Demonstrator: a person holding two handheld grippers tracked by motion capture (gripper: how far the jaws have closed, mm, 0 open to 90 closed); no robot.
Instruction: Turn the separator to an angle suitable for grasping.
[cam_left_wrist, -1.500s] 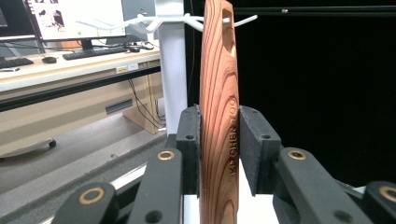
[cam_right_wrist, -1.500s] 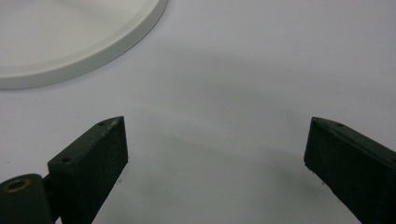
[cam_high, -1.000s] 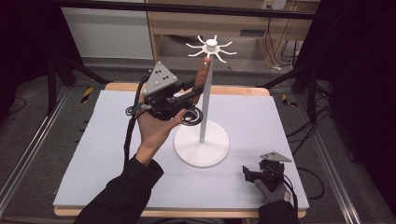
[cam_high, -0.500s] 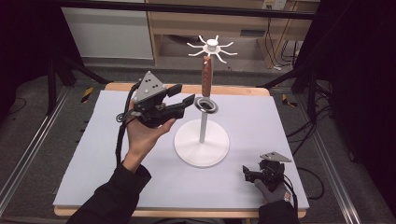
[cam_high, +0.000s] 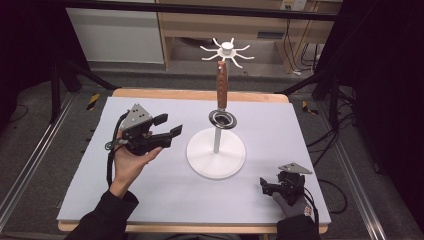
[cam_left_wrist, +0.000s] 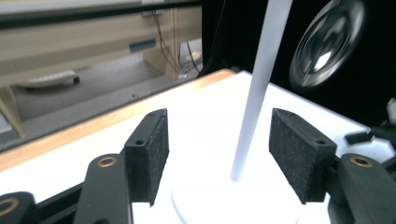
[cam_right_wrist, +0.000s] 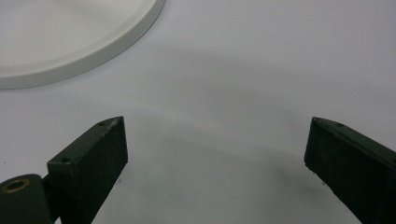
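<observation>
Hanging off one arm of the white utensil stand (cam_high: 216, 159), the wooden-handled strainer (cam_high: 221, 92) is no longer in the left gripper (cam_high: 170, 126). A second ago those jaws sat right at the handle, up by the pole; half a second ago they were just beside the round head; now the left gripper is pulled back to its own side, lower, well apart from the strainer. Jaws wide, nothing between the pads. In the left gripper view the stand's pole (cam_left_wrist: 259, 88) rises ahead between the two open jaws but is not touched, and the strainer's shiny round head (cam_left_wrist: 327, 42) is up and ahead, beyond the right-hand jaw.

Strainer position: handle upright, top hooked under the spoked white crown (cam_high: 227, 50), head down beside the pole, above the round base. Looks free-hanging, no hand on it.

Right gripper (cam_high: 267, 186) is low on the table (cam_high: 150, 200), near the person's edge, unchanged across the three high views. Jaws wide, empty; right gripper view shows bare tabletop between them and the base rim (cam_right_wrist: 93, 51) ahead and to the left.

Judgement: release done, hang step looks complete. Left gripper backing off means the placement held. Remaining risk is only swing of the strainer on the hook; blur too mild to tell.
</observation>
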